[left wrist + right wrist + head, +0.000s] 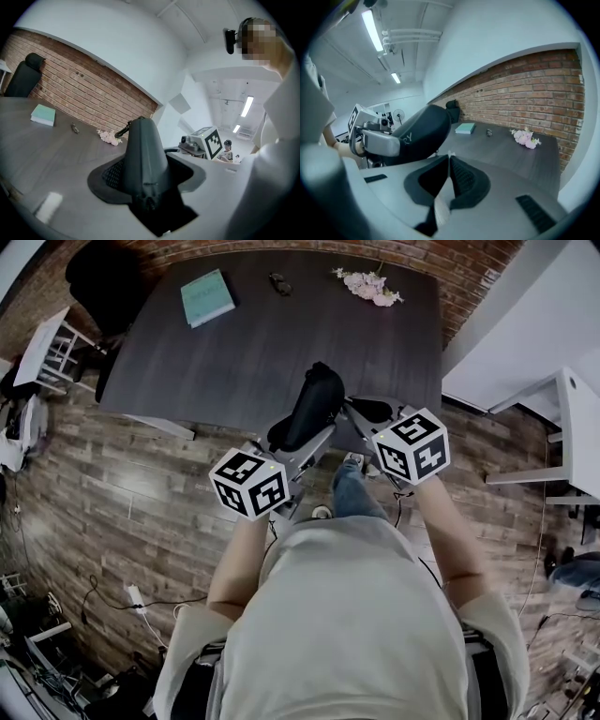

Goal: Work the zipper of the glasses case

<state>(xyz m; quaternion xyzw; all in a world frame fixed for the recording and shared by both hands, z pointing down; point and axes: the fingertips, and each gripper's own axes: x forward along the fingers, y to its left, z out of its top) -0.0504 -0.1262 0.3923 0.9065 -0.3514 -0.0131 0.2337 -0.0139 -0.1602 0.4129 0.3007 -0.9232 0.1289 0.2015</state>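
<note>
The black glasses case [305,409] is held up in the air over the near edge of the dark table [253,343]. My left gripper [292,444] is shut on its lower end. In the left gripper view the case [143,154] stands on end between the two jaws, with its zipper pull [123,130] sticking out at the top. My right gripper [356,409] is just to the right of the case, jaws shut. In the right gripper view the pads [461,176] meet, and the case [419,131] lies to their left.
On the far part of the table lie a teal book [206,296], a small dark object [279,282] and a bunch of pink flowers [370,285]. A black chair [103,277] stands at the far left corner, white furniture [562,427] to the right.
</note>
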